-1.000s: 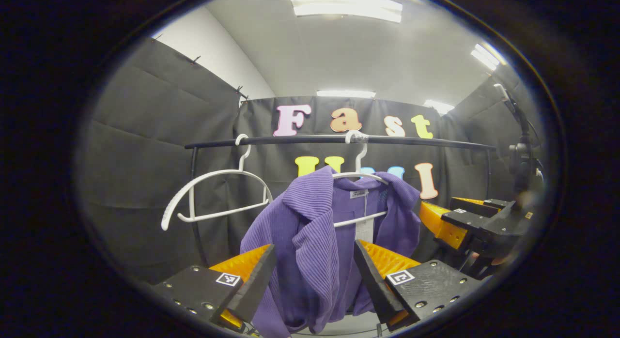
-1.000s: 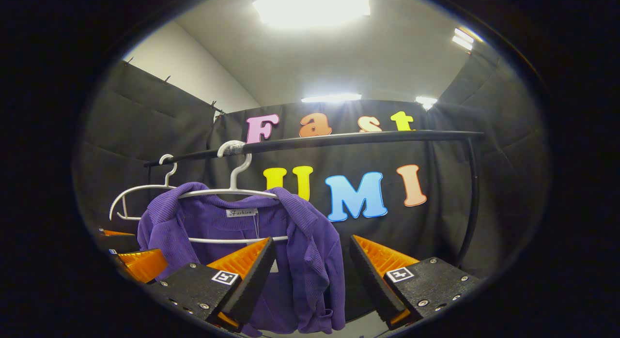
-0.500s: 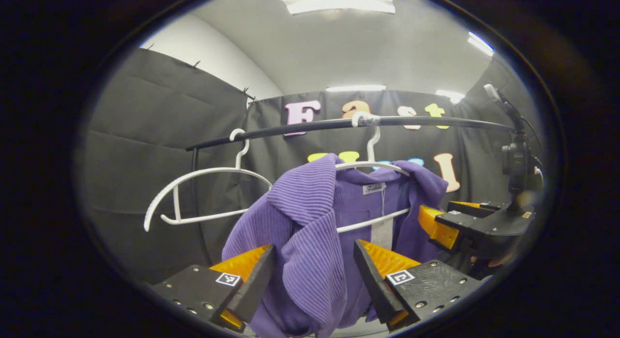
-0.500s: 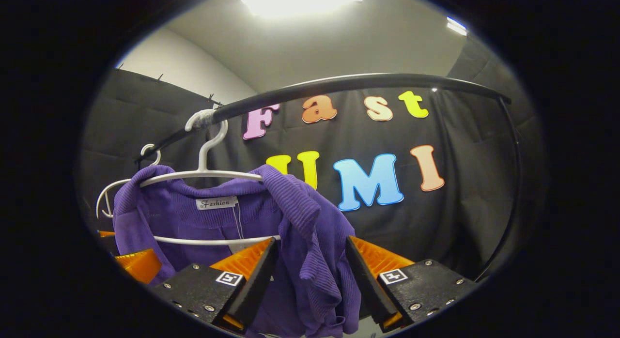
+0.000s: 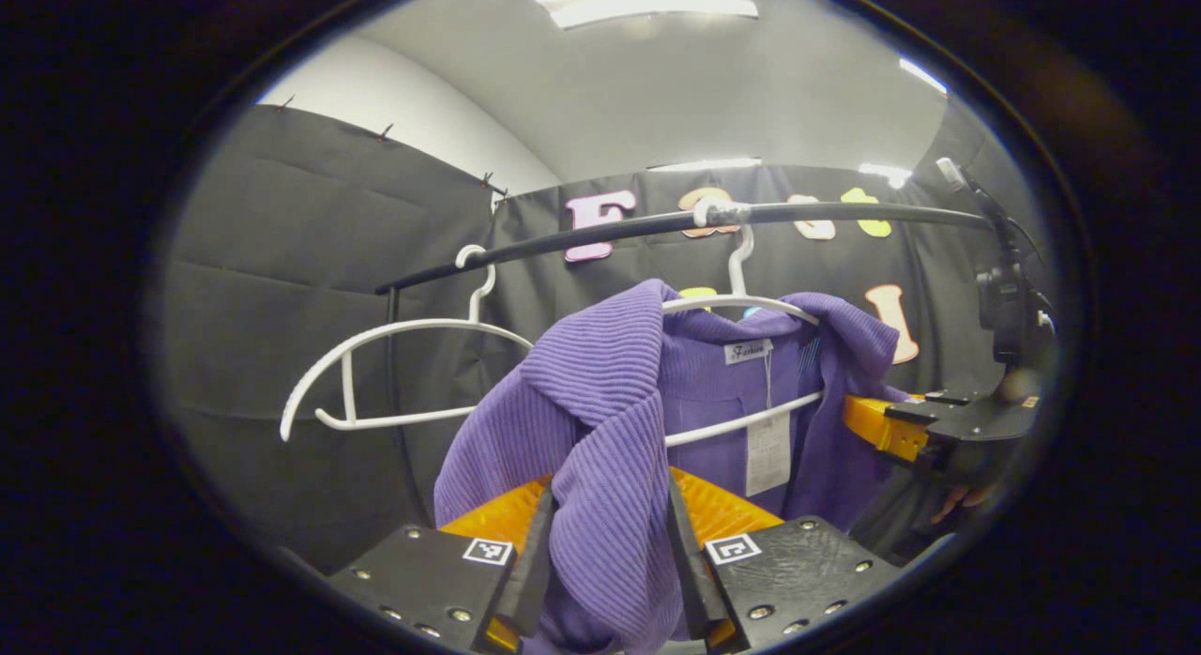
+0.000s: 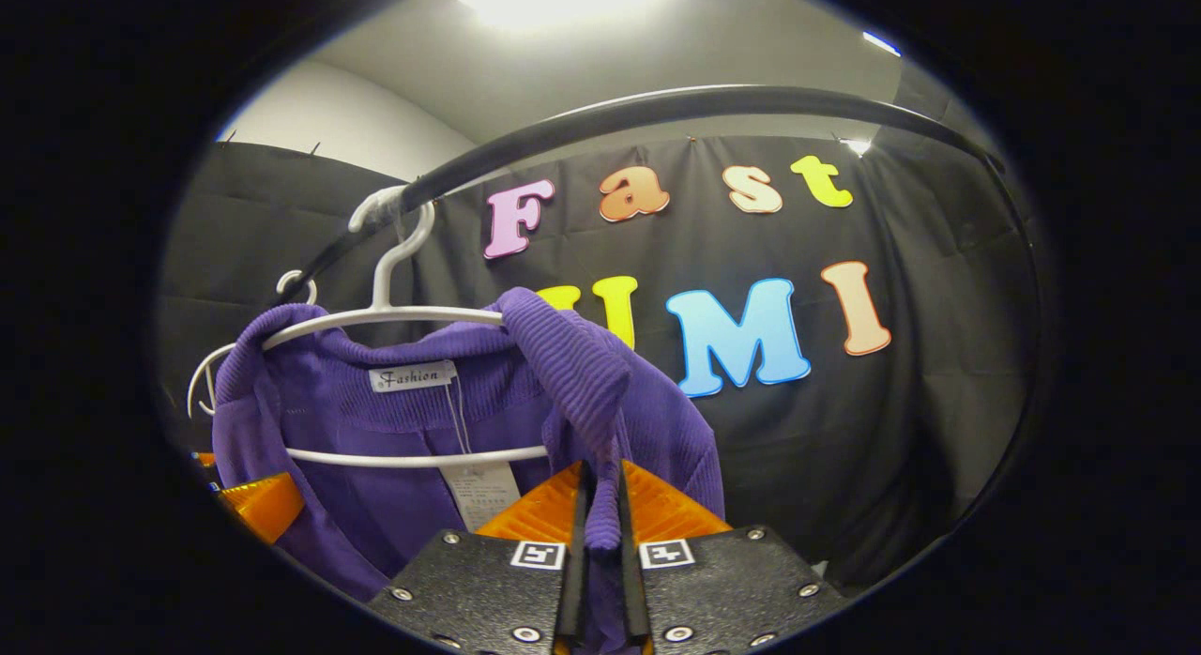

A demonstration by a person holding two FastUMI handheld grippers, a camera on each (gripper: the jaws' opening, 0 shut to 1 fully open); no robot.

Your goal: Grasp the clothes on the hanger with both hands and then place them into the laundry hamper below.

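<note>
Now that both sets of fingers have closed since a moment ago, the left gripper (image 5: 608, 552) pinches one shoulder of the purple cardigan (image 5: 610, 402) and the right gripper (image 6: 600, 514) the other, so lifting can begin. The cardigan hangs on its white hanger (image 6: 394, 312) from the rail (image 5: 657, 225); a bare hanger (image 5: 394, 373) beside it could snag

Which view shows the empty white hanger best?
The left gripper view: the empty white hanger hangs there in full on the rail, beside the purple garment. The right gripper view gives merely its hook and an arc behind the garment.
</note>
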